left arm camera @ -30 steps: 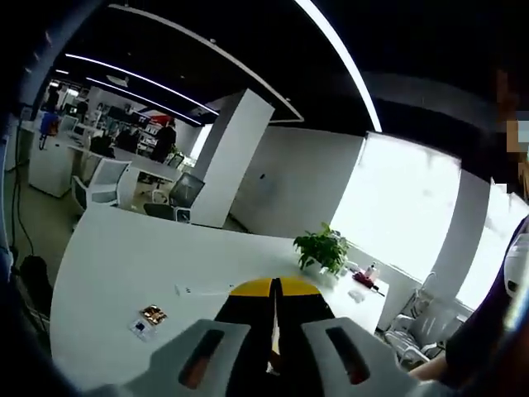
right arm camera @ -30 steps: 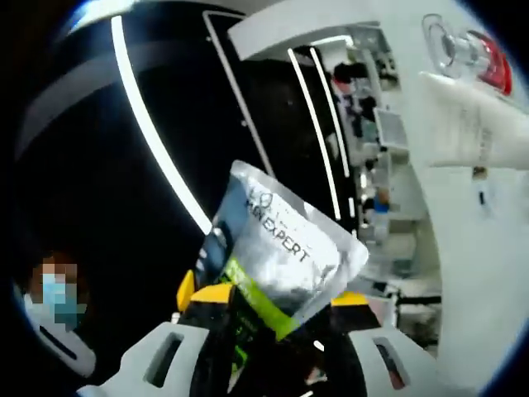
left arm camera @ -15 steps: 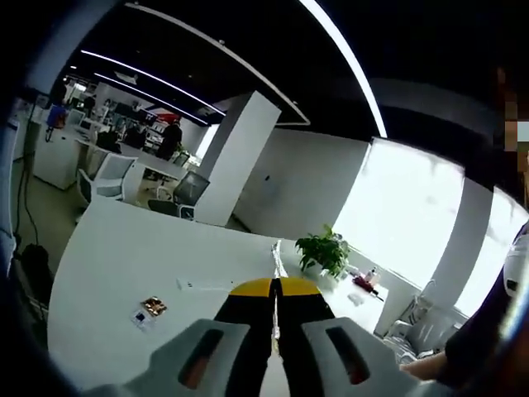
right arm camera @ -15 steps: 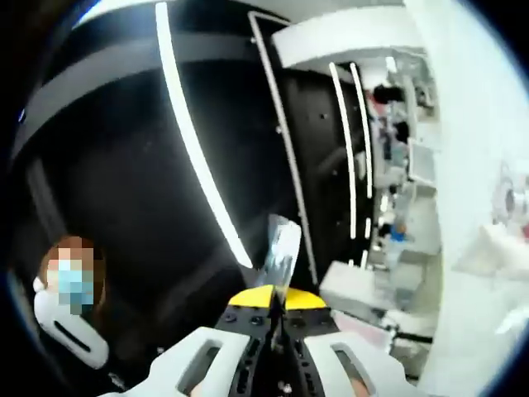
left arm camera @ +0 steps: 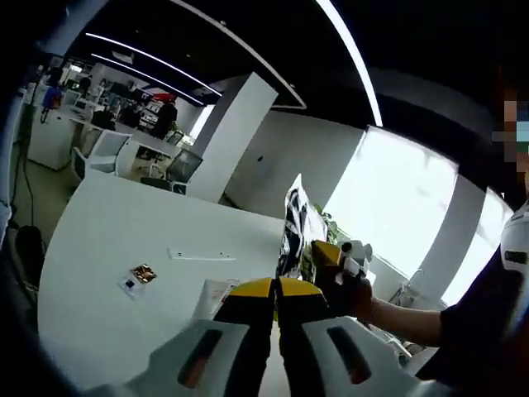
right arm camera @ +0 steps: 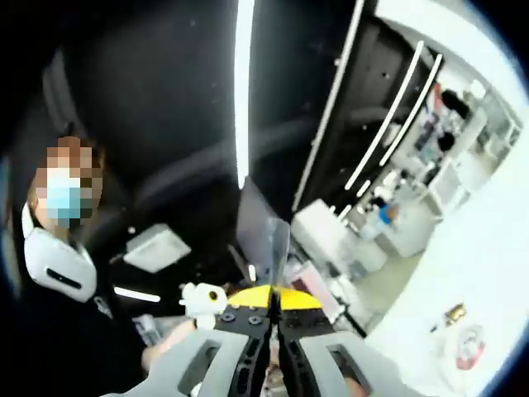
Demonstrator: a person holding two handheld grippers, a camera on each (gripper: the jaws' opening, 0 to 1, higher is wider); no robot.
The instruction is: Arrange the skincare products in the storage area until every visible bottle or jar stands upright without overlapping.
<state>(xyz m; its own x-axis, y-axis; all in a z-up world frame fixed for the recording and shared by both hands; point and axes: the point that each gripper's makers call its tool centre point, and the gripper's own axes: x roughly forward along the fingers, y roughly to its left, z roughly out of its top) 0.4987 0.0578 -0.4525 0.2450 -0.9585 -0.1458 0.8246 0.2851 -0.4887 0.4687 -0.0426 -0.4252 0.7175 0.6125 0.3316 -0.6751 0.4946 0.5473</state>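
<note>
My right gripper is shut on a silver sachet, which rises edge-on from its yellow jaw tips. In the left gripper view the same sachet hangs above the white table, pinched by the right gripper that comes in from the right in a person's hand. My left gripper sits just below it, jaws pressed together with nothing seen between them. The left gripper also peeks in at the lower left of the right gripper view.
On the table lie a small brown-and-white packet, a thin white strip and a white pack close to my left jaws. A potted plant stands behind the sachet. A person's arm reaches in from the right. Desks and chairs lie far behind.
The right gripper has carried the sachet into the left gripper view, above the left jaws. The sachet has gone from broad side to edge-on in the right gripper view, which has rolled.
</note>
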